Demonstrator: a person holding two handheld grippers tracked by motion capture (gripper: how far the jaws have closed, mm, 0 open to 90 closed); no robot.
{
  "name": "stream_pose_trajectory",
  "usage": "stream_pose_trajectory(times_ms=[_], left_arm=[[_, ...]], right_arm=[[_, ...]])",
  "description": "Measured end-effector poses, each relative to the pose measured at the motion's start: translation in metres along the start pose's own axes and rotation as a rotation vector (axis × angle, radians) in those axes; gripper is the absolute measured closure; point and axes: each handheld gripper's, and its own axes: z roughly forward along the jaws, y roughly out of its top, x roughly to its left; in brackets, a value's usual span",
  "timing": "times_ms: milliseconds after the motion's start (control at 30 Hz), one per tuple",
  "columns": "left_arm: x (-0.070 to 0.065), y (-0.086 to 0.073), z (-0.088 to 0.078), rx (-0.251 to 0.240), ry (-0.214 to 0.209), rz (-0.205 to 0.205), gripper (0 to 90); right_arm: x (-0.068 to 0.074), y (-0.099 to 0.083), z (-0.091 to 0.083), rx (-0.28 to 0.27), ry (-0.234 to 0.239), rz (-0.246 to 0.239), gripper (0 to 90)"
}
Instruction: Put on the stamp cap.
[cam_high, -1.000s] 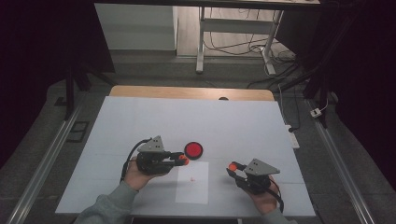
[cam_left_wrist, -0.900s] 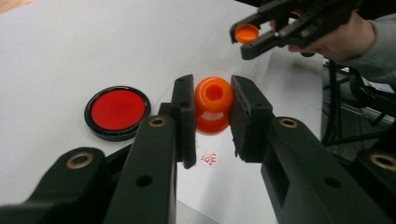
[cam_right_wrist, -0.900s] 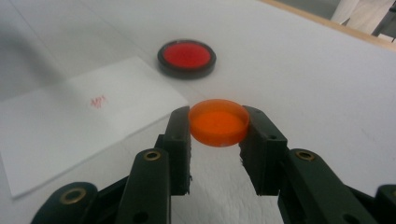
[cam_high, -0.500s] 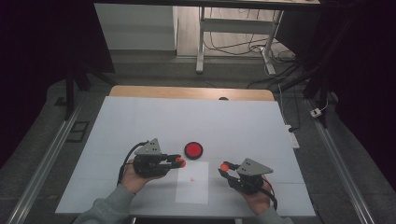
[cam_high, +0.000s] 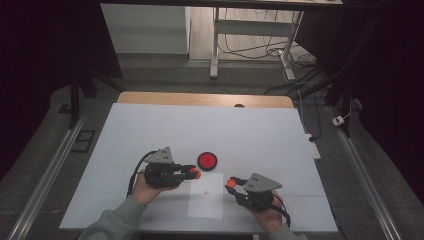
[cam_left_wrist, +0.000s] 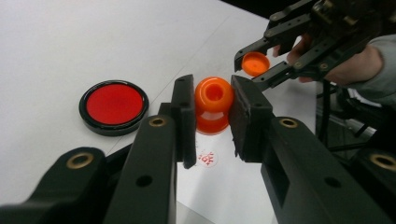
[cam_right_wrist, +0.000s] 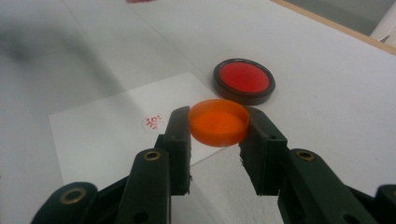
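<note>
Two grips are set: my left gripper (cam_left_wrist: 212, 109) clamps the orange stamp (cam_left_wrist: 213, 105), my right gripper (cam_right_wrist: 217, 126) pinches its orange cap (cam_right_wrist: 218, 121). Capping comes next, I judge: bring the cap square onto the stamp's open end.

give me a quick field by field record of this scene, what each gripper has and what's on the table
left gripper: shut on orange stamp body, held above the paper
right gripper: shut on orange cap, gripped by its rim
red ink pad: open, flat on the table, beyond the paper
paper sheet: white, between the two grippers, one red stamp mark on it
table: white top
cap and stamp body: apart
</note>
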Motion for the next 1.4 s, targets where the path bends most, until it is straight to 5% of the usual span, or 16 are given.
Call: stream_pose_trajectory(times_ms=[800, 1400], left_arm=[[-0.002, 0.001, 0.008, 0.0, -0.023, -0.001, 72.1], [0.003, 0.002, 0.008, -0.004, -0.026, -0.009, 72.0]], right_arm=[[0.02, 0.018, 0.031, 0.0, 0.059, -0.029, 64.3], [0.023, 0.032, 0.057, 0.019, 0.056, -0.049, 64.3]])
